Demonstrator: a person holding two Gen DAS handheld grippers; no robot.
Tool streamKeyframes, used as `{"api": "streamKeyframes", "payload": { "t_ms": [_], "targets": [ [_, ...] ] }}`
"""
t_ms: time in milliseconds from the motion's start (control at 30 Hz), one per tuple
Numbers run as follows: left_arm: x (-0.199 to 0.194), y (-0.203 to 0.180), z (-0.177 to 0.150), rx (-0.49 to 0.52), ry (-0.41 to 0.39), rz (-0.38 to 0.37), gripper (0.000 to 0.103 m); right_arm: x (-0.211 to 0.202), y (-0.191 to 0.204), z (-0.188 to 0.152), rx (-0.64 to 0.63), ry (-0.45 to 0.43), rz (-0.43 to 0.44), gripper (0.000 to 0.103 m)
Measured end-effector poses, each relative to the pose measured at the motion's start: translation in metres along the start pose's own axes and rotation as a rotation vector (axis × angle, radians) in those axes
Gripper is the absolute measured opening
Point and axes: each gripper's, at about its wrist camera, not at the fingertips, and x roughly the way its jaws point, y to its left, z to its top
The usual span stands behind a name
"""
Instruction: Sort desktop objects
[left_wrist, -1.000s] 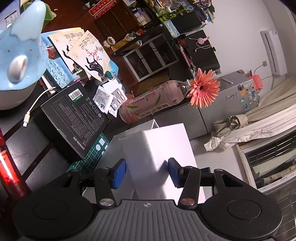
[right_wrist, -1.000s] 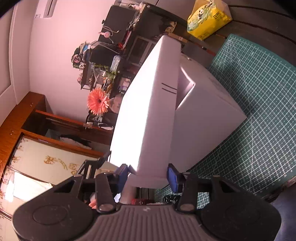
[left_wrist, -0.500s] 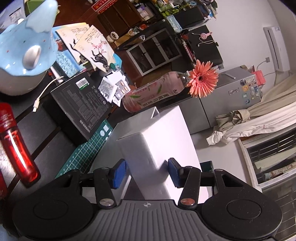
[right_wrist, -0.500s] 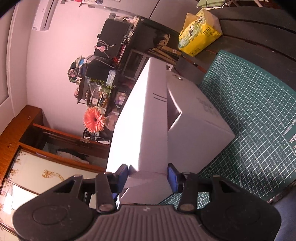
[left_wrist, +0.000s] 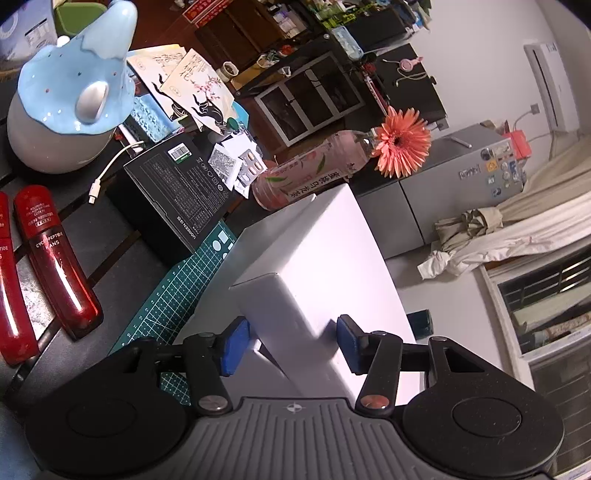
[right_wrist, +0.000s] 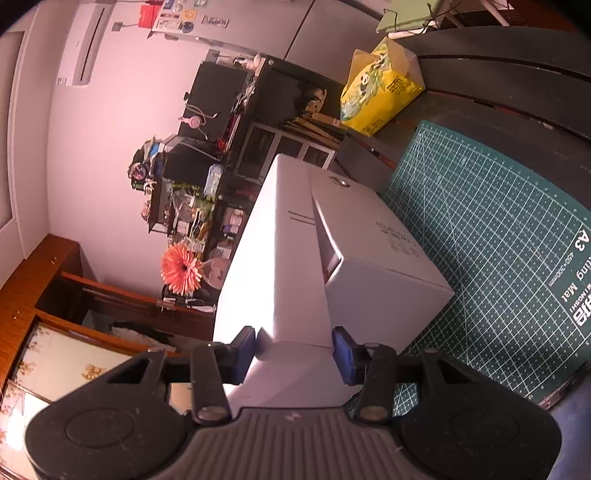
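A white box lid (left_wrist: 332, 266) lies aslant over the white box base (left_wrist: 258, 251), which stands on the green cutting mat (left_wrist: 173, 295). My left gripper (left_wrist: 291, 345) has one end of the lid between its blue pads; its jaws are opening slightly, and the pads still touch the lid. In the right wrist view my right gripper (right_wrist: 293, 350) is shut on the other end of the lid (right_wrist: 280, 258). There the lid rises above the base (right_wrist: 376, 266), with a dark gap between them. The base rests on the mat (right_wrist: 498, 240).
Two red bottles (left_wrist: 55, 258) lie left of the mat. Behind it are a black carton (left_wrist: 177, 188), a blue-and-white humidifier (left_wrist: 70, 103), blister packs (left_wrist: 247, 166) and a pink tea bottle (left_wrist: 306, 173) holding an orange flower (left_wrist: 402, 147). A yellow tissue pack (right_wrist: 380, 92) sits beyond the mat.
The left view has drawn back and swung, bringing the red bottles into sight, with the lid still between its pads. In the right view the lid and base have tilted and more mat shows.
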Motion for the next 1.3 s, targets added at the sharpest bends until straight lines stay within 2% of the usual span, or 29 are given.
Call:
{"api": "streamKeyframes", "payload": {
  "t_ms": [200,267,333,533,633,833,1133,1300],
  "targets": [
    [-0.004,-0.008,-0.003,0.09,-0.011,0.029,0.058,-0.004,0.001,0.004,-0.019,-0.042,-0.008,0.044],
    [-0.009,-0.013,-0.005,0.126,-0.035,0.041,0.066,-0.004,0.003,0.004,-0.032,-0.048,-0.015,0.044],
    [-0.016,-0.016,-0.007,0.157,-0.058,0.046,0.07,-0.006,0.005,0.004,-0.056,-0.056,-0.029,0.044],
    [-0.035,-0.019,0.003,0.202,-0.153,0.038,0.075,-0.018,0.013,0.004,-0.103,-0.118,-0.04,0.045],
    [-0.032,-0.012,0.012,0.182,-0.164,-0.007,0.075,-0.02,0.013,0.004,-0.101,-0.121,-0.028,0.045],
    [-0.019,0.003,0.021,0.085,-0.132,-0.089,0.073,-0.016,0.011,0.003,-0.067,-0.086,0.001,0.045],
    [-0.002,0.007,0.022,0.073,-0.11,-0.126,0.073,-0.015,0.014,0.0,-0.066,-0.094,0.006,0.048],
    [-0.007,0.003,0.019,0.069,-0.103,-0.141,0.072,-0.014,0.016,-0.001,-0.073,-0.104,0.003,0.053]
  ]
}}
